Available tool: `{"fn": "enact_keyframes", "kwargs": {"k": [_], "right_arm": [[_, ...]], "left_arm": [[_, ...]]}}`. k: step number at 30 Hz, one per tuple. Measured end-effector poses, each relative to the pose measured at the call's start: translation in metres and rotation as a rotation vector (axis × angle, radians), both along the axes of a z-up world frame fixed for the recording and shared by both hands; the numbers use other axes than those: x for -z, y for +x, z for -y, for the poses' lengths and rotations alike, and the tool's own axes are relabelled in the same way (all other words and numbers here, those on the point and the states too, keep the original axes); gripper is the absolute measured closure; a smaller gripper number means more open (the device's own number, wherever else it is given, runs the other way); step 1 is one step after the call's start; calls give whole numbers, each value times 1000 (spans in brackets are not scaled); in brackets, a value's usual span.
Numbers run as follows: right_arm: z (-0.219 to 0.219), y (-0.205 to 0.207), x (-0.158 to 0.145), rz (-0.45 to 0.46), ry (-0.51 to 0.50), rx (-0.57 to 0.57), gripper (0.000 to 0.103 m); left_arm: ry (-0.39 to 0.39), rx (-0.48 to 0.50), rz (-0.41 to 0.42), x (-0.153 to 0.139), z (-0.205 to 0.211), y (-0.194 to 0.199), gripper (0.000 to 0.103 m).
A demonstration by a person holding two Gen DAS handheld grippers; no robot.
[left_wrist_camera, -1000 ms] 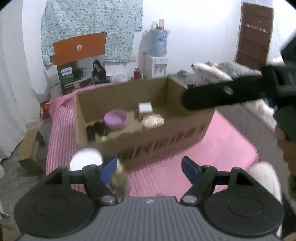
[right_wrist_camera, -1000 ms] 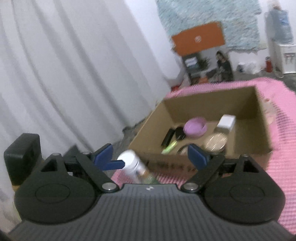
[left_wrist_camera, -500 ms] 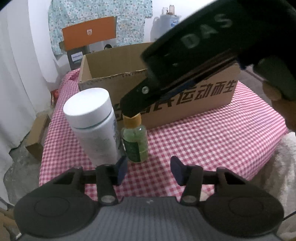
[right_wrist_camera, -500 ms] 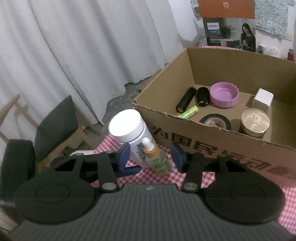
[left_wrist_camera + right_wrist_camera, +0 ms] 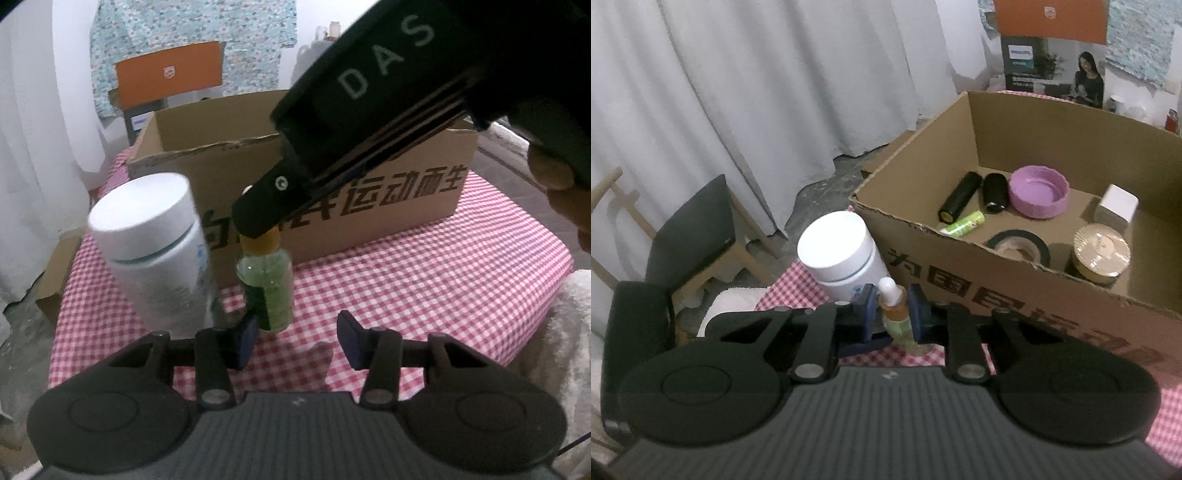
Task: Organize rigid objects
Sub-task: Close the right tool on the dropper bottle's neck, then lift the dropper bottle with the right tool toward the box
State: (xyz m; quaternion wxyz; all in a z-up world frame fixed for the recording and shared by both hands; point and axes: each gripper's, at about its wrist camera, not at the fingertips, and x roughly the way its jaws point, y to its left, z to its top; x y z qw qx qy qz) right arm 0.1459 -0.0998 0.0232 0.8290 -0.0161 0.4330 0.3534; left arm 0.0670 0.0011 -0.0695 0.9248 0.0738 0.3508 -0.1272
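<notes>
Green dropper bottle [image 5: 895, 314] stands low in the middle, beside the cardboard box [image 5: 1015, 288]. Right gripper [image 5: 891, 314] has just squeezed its orange neck. Left gripper [image 5: 295, 338] waits half-open, holding nothing. It looks small, light, hard and slippery.

"DAS" on right gripper [image 5: 255, 225], perhaps "PHILIPS" on box [image 5: 1052, 70]

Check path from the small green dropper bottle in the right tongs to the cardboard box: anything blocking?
Only the box's own near wall, directly behind the dropper bottle; right tongs must lift it over. The white jar stands beside, left.
</notes>
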Motion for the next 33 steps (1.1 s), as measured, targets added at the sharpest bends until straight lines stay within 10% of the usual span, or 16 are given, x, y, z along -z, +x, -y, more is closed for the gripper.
{"fn": "enact_keyframes", "kwargs": {"k": [33], "right_arm": [[14, 6, 2, 50, -48, 22, 86]], "left_arm": [[58, -96, 62, 5, 23, 25, 69]]}}
